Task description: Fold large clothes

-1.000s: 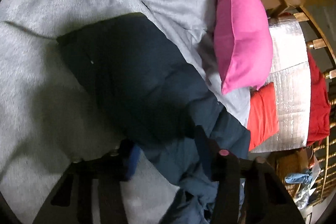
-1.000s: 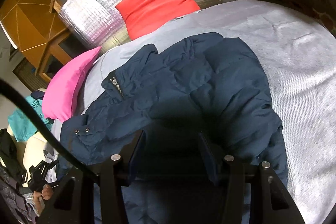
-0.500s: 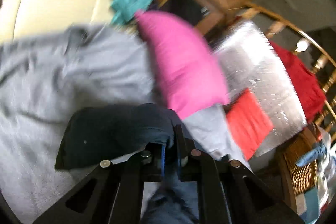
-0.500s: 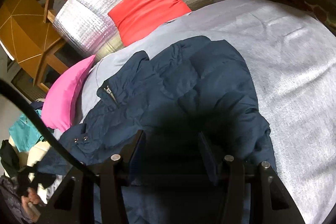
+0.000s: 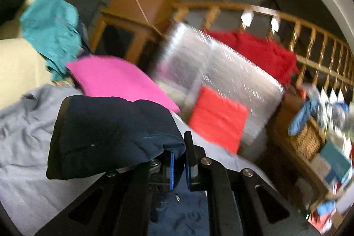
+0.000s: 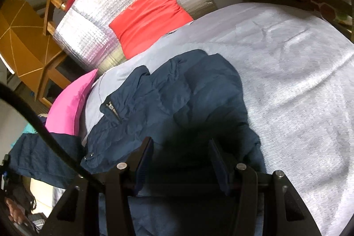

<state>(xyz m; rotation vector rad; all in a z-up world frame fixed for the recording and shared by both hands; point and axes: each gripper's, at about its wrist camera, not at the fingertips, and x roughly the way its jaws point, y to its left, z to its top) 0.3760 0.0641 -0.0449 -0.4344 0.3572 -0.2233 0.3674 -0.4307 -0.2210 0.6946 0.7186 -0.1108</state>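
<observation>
Left wrist view: the left claw [image 5: 178, 164] is clamped on a sleeve [image 5: 115, 136] of the navy jacket [image 6: 177, 107], raised, probably to fold it across. The right claw [image 6: 180, 160] hangs apart, empty, over the jacket spread on the grey bed [image 6: 298, 81], just beside the pink pillow [image 6: 70, 107].

Jacket [image 6: 177, 107]: navy puffer cloth, matt, crinkled, with a metal zip [image 6: 114, 112] and metal snaps [image 6: 89, 156]. Bed cover [image 6: 298, 85]: grey knit-like cloth, fine ribbed texture, matt. Far panel [image 6: 124, 12]: silver foil, quilted, shiny. Pink pillow [image 6: 68, 112] has smooth cloth with a slight sheen; red cushion [image 6: 150, 14] matt cloth. Railing [image 5: 314, 45] is varnished wood. Basket [image 5: 307, 141] is woven wicker. Gripper fingers [image 6: 145, 160]: matt black plastic, blue pads, metal bolts.
</observation>
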